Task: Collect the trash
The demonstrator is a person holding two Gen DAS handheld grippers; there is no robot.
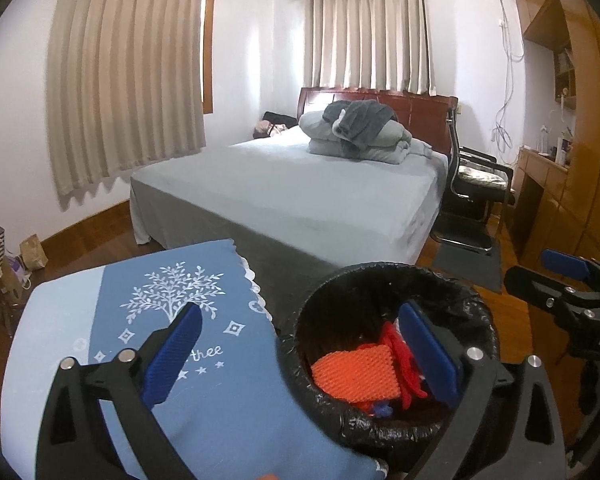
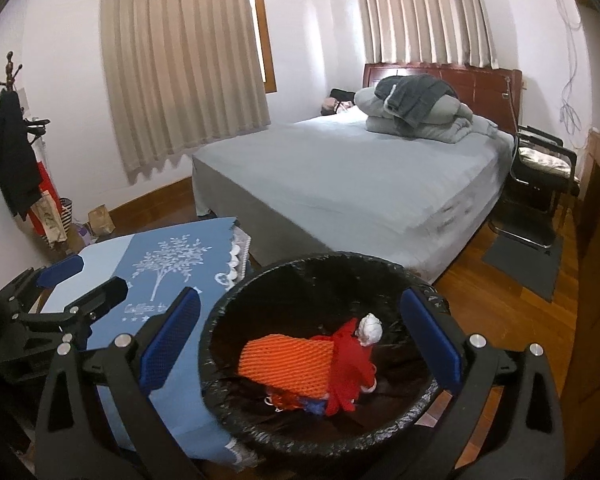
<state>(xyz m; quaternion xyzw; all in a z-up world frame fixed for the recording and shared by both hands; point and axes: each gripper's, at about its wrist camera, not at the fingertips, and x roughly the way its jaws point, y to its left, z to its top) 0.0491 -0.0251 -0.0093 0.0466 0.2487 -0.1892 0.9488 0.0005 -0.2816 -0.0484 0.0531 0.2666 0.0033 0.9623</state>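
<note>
Black plastic lines the bin, which stands on the wood floor just beside a low table draped in a blue cloth printed with a white tree. Inside the bin lie the collected bits: an orange foam net, a red piece against its right edge, a crumpled white wad touching the top of the red piece, and something small and blue under them. All of it rests on the bin's bottom, clear of the rim.

Over the bin, the right gripper hangs with its blue pads spread wide, one pad over the cloth on the bin's left, the other over the bin's right rim; nothing sits between them. The left gripper is likewise wide apart and empty, one pad over the cloth, the other above the bin's inside. From the left wrist view the same bin shows the orange net and red piece partly behind that pad. Each gripper appears at the edge of the other's view, left of the bin and right of it.

Beyond the bin stands a bed with grey bedding heaped at its headboard. Right of the bin, further back, is a black chair. Beige curtains hang on the wall behind.
</note>
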